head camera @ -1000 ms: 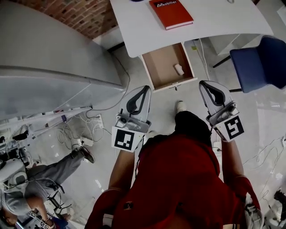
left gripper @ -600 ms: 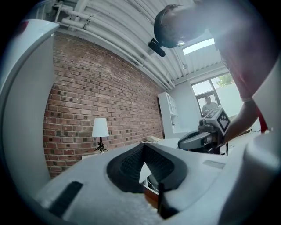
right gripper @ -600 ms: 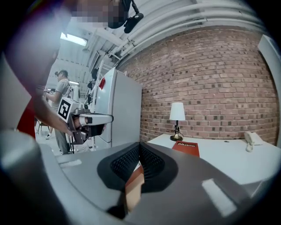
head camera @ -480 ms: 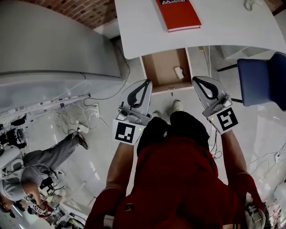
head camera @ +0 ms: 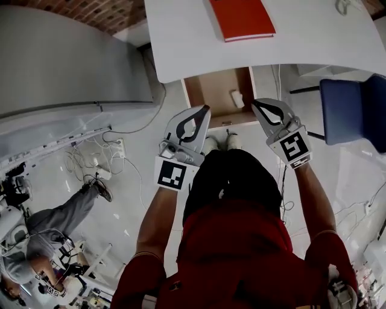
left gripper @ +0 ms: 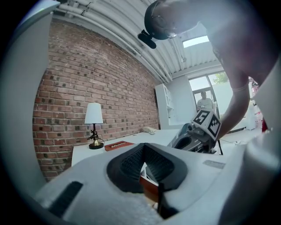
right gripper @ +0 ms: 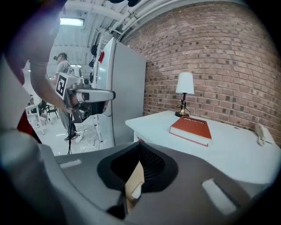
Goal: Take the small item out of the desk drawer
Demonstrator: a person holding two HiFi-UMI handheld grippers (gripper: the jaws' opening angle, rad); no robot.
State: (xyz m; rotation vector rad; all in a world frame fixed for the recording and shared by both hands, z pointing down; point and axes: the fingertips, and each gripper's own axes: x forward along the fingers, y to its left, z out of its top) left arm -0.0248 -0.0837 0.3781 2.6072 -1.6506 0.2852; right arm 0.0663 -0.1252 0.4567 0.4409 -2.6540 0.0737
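The wooden desk drawer (head camera: 208, 95) stands pulled out under the white desk (head camera: 313, 42). A small white item (head camera: 237, 98) lies in its right half. In the head view my left gripper (head camera: 207, 110) hovers at the drawer's front left, jaws shut and empty. My right gripper (head camera: 254, 104) is shut too, empty, just off the drawer's front right corner, close to the item. In the right gripper view the drawer's wood (right gripper: 134, 178) and the white item (right gripper: 136, 191) show through the loop of the shut jaws. The left gripper view shows the right gripper (left gripper: 198, 132) across from it.
A red book (head camera: 242, 18) lies on the desk, and a lamp (right gripper: 184, 94) stands at its back. A blue chair (head camera: 354, 107) is to the right. A large grey cabinet (head camera: 66, 60) is on the left. Cables (head camera: 90, 166) and another person (head camera: 54, 232) are on the floor at left.
The person has stepped closer to the desk. Both grippers have moved forward, from short of the drawer to its front edge. Their jaws have stayed shut.
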